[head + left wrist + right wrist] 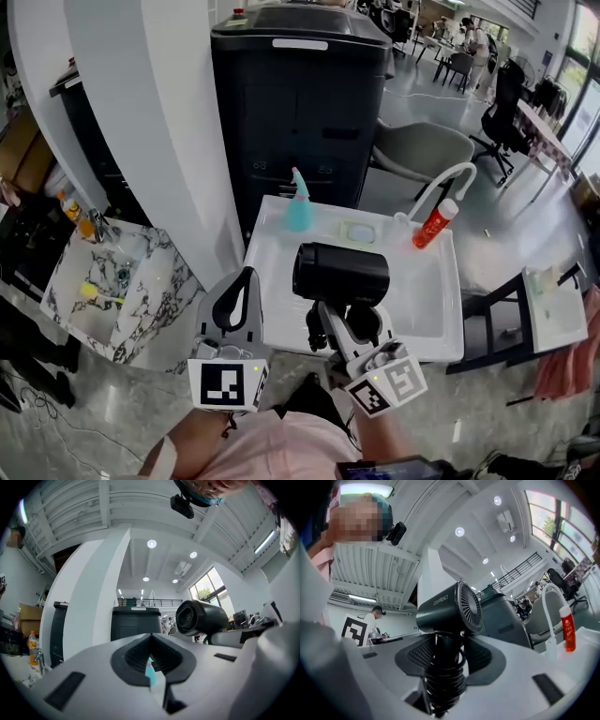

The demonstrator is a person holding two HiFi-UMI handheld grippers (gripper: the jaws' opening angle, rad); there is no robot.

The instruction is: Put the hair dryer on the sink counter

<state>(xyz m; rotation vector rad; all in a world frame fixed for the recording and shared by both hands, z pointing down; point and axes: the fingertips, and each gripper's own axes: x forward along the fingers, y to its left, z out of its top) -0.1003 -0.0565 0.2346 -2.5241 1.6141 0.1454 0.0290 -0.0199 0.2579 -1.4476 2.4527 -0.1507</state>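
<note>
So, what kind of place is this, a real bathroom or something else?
Probably a mock washroom corner in an open office or lab: a white sink with a faucet stands before a large black office machine, with office chairs on the floor behind.

The hair dryer is standing handle-down between the right tongs, which are pressing on the handle where its black cord is coiling around it. Its matte black barrel is lying level, with the open mouth pointing to the person's left and the finned grille to the right. It is showing over the basin of the white sink counter, toward the near edge.
</note>
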